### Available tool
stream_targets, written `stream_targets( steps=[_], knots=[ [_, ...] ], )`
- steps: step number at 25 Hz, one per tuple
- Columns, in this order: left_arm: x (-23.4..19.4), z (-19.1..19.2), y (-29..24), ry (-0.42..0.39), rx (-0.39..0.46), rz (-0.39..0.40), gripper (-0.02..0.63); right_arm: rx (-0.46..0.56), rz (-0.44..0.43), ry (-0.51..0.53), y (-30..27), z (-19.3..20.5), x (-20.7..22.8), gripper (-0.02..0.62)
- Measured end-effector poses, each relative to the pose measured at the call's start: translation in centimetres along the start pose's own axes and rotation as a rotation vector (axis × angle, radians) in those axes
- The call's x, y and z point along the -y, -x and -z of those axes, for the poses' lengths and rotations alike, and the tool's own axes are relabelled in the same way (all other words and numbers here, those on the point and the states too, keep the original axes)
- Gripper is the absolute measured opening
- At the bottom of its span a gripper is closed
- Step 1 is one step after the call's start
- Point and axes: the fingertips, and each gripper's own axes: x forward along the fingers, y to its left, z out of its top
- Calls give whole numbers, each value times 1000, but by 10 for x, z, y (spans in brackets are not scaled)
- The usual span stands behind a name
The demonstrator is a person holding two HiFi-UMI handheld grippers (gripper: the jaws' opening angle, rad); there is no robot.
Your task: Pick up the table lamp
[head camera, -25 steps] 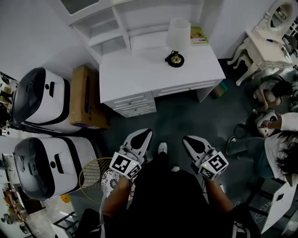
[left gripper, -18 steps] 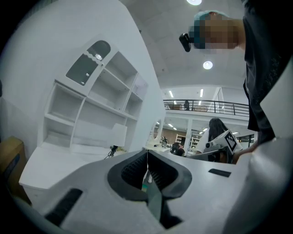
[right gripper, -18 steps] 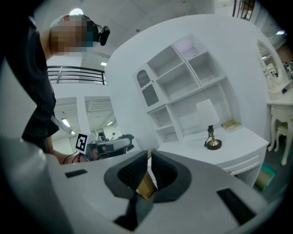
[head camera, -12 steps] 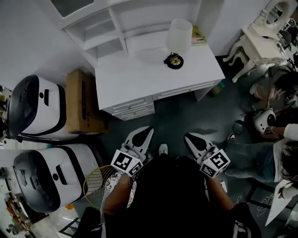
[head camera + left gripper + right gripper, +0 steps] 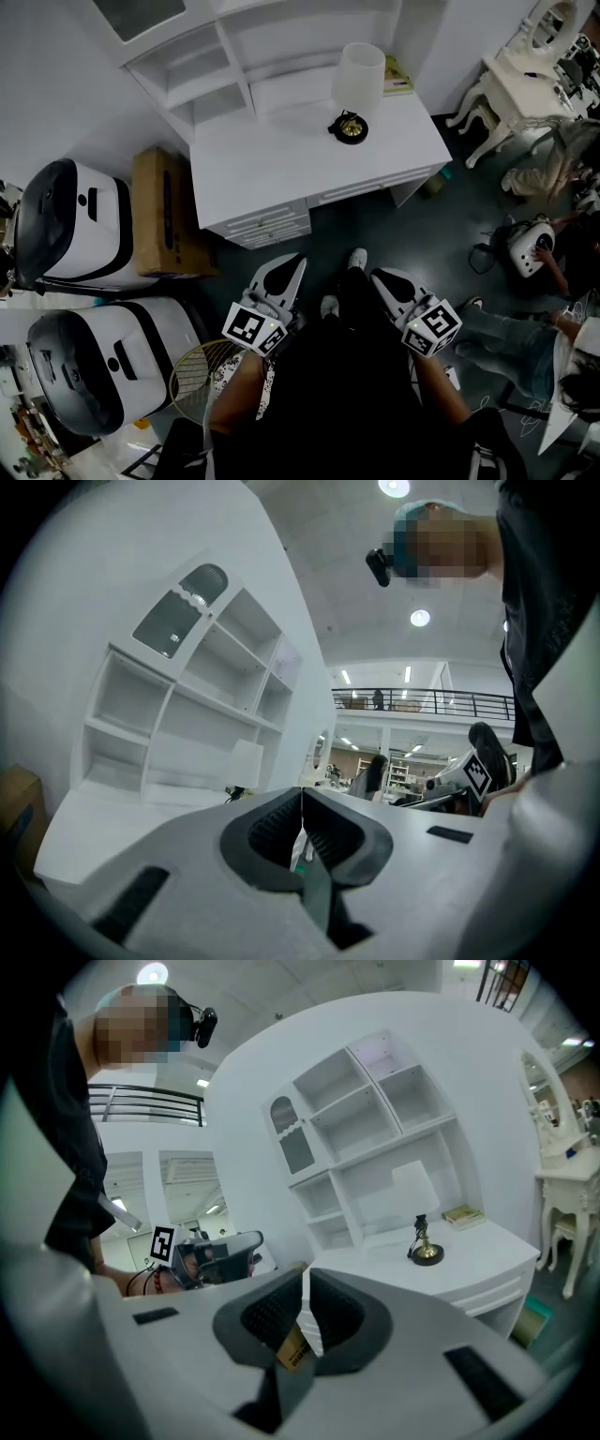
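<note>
Left gripper (image 5: 289,272), right gripper (image 5: 382,281): jaws closed, empty, close to person's body. Approach step; lamp not yet reached. Lamp (image 5: 357,84) upright at back of desk (image 5: 281,164), well apart. Next: step closer, open jaws, likely grip stem under shade.

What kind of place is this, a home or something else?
Probably a big hall staged as a room, not a home. A white desk with a lamp and a dressing table stand near each other, and the left gripper view shows a railed balcony under ceiling lights.
</note>
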Motion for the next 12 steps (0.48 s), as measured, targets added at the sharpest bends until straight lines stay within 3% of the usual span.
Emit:
stream_targets(
  steps=[12],
  knots=[
    [-8,3,-27,-14,-31,13,18,30,-7,-39,-19,-6,31,40]
  ],
)
